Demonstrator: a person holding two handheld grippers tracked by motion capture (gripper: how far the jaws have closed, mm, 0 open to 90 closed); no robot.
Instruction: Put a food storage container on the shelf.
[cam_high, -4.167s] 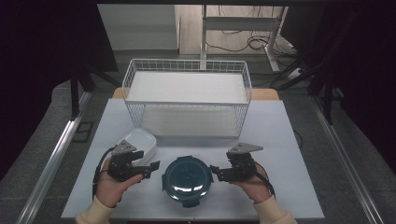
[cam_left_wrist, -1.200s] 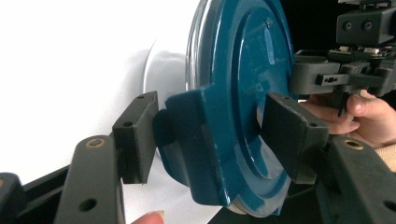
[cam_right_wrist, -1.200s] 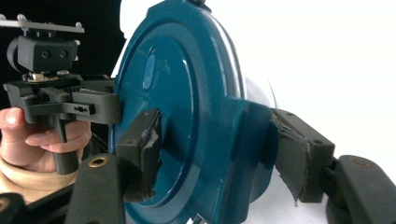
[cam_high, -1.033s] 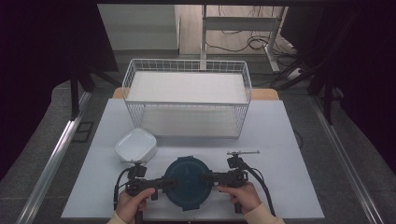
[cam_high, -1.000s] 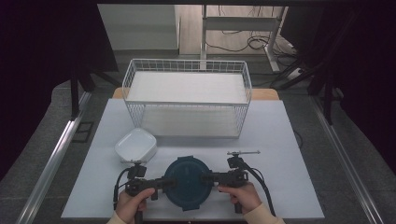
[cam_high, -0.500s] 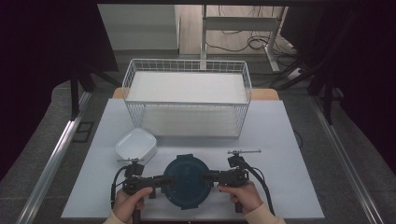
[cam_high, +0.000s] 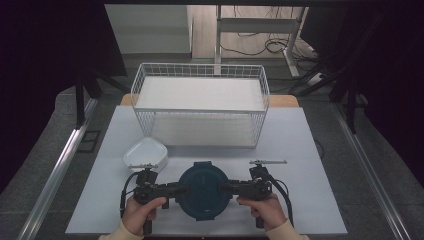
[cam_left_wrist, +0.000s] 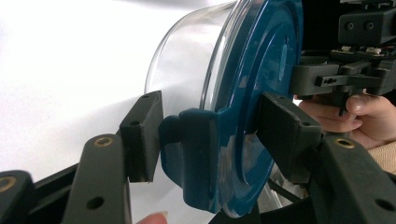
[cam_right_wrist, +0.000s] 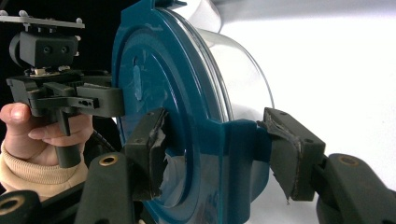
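i have the left gripper (cam_high: 172, 190) on one side of the round glass container (cam_high: 204, 191) and the right gripper (cam_high: 231, 188) on the side facing it, both lying level over the white table (cam_high: 310, 150). the container's blue lid (cam_left_wrist: 261, 93) is on, with a clip tab (cam_left_wrist: 194, 154) on the rim at each side.

in the left gripper view my jaws straddle that tab: one pad sits against the tab's outer face beside the glass wall, the other presses on the lid's flat top. so the left jaws are pinching the tab and lid rim, partly spread by its thickness.

in the right gripper view it's the mirror case. the second tab (cam_right_wrist: 240, 158) sits between my jaws, the torn pad on the lid's top face, the other pad touching the tab's outer edge on the glass side. the right jaws are clamped on it too. beyond the lid i see the other hand (cam_right_wrist: 35, 135) with its gripper.

a white lidded box (cam_high: 145, 154) lies just beyond the left gripper, apart from it. a wire basket (cam_high: 200, 102) stands farther off, past both jaws.
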